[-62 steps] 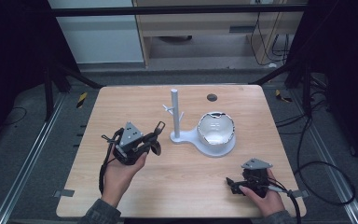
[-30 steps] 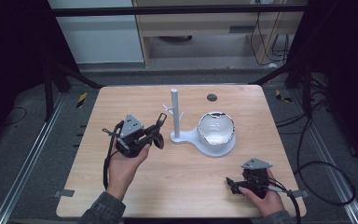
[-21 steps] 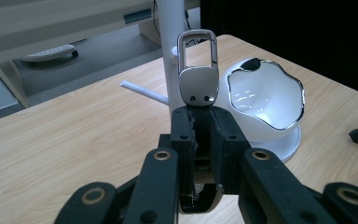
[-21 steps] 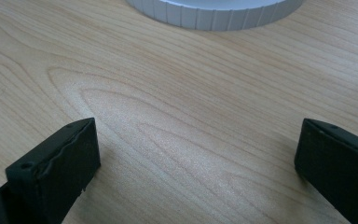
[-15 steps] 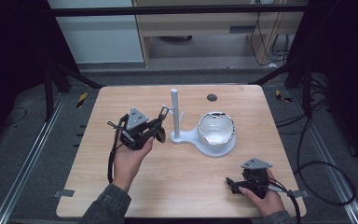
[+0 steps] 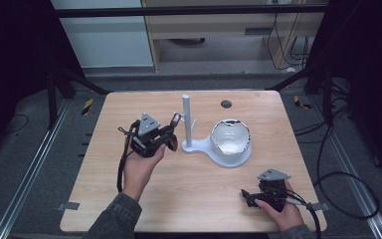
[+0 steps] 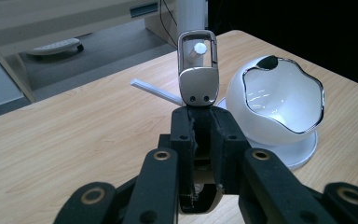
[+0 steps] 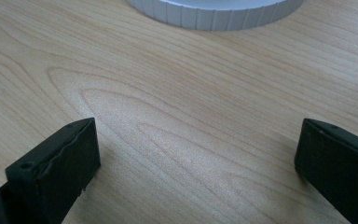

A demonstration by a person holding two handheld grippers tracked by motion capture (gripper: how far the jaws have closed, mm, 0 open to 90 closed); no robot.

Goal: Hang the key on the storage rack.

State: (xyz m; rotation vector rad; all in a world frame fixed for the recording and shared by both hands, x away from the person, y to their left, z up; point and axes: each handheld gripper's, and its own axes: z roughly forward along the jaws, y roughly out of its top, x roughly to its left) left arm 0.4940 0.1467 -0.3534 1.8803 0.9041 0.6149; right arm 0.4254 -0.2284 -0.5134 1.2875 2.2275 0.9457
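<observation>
Metal clip [image 7: 197, 70] in gripper [image 7: 204, 135] (jaws closed)

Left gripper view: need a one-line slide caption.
Left gripper shut on a metal clip, its loop lined up with a peg of the white stand beside a white bowl.

Table [image 8: 177, 121]: pale wood, visible grain, smooth matt finish. Clip [image 7: 196, 70]: polished metal, mirror-glossy. Bowl [image 7: 279, 105]: glossy white with shiny metal rim; gripper [image 7: 209, 140] jaws matt black plastic.
</observation>
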